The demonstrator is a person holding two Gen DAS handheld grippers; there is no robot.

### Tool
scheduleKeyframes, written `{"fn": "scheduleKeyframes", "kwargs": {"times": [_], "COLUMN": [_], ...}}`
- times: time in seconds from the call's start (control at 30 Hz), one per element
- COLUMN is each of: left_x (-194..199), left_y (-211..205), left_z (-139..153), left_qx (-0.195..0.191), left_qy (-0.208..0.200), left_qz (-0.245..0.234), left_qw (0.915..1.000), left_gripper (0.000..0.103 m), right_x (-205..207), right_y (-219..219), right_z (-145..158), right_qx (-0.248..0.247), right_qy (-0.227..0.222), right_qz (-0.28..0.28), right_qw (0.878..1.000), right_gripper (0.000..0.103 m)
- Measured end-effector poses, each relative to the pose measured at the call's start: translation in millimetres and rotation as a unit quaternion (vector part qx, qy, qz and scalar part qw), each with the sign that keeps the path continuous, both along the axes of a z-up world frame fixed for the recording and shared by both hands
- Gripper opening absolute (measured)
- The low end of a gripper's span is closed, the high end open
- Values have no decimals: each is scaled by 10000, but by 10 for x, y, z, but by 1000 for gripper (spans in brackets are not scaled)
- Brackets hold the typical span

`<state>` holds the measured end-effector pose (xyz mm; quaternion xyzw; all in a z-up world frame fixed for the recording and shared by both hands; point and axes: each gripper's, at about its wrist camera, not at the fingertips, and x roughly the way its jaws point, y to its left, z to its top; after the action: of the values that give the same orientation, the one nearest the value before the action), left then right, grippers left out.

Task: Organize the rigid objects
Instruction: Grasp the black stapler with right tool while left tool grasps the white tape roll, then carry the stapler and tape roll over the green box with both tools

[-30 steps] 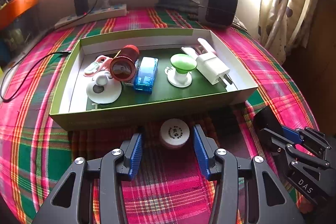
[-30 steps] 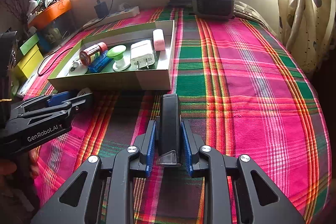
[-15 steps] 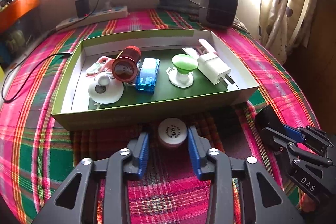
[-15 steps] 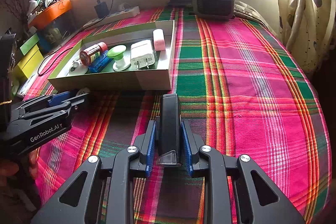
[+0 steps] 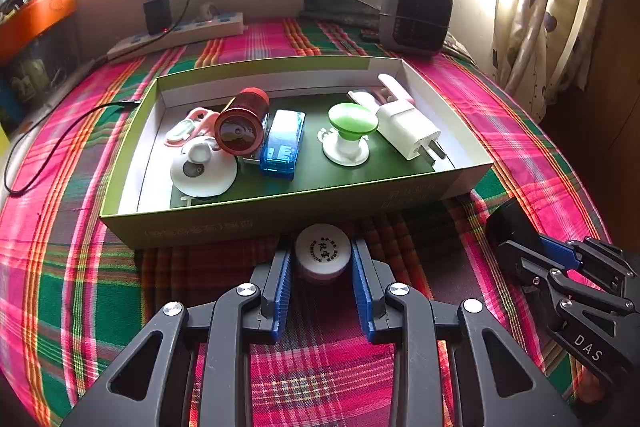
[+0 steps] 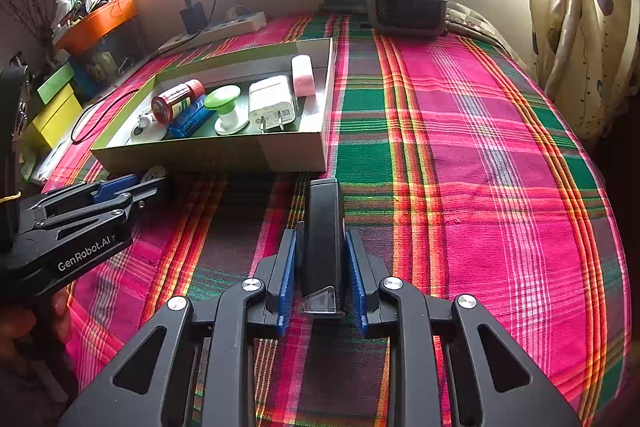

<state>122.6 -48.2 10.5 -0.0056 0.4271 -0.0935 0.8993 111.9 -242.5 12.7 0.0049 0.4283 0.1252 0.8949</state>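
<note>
Left wrist view: the left gripper [image 5: 322, 259], jaws just closing, flanks a small white jar [image 5: 322, 253] on the cloth before the box [image 5: 280, 211]; light, stiff, smooth-sided, best pinched mid-wall.

Right wrist view: the right gripper [image 6: 320, 259] clamps a hard black case [image 6: 324, 235].

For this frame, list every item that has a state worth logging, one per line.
left gripper: jaws just been closing, pads on the round white jar, jar on the cloth
right gripper: shut on the black device
green box: open, no lid
red can: on its side in the box
white charger: lying flat, unplugged
black adapter: plugged into the power strip
</note>
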Motion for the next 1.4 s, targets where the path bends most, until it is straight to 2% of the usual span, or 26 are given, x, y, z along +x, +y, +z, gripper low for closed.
{"fn": "scheduleKeyframes", "kwargs": {"times": [0.77,1.4], "left_x": [-112,-262], "left_y": [57,184], "left_z": [44,303], "left_qx": [-104,-194], "left_qy": [-28,-323], "left_qz": [-48,-31], "left_qw": [9999,9993], "left_gripper": [27,27], "right_x": [-61,-98], "right_y": [73,208], "right_z": [55,385], "right_qx": [-117,-103], "right_qy": [-137,-493], "right_qz": [113,288], "right_qw": [9998,9983], "right_gripper": [25,25]}}
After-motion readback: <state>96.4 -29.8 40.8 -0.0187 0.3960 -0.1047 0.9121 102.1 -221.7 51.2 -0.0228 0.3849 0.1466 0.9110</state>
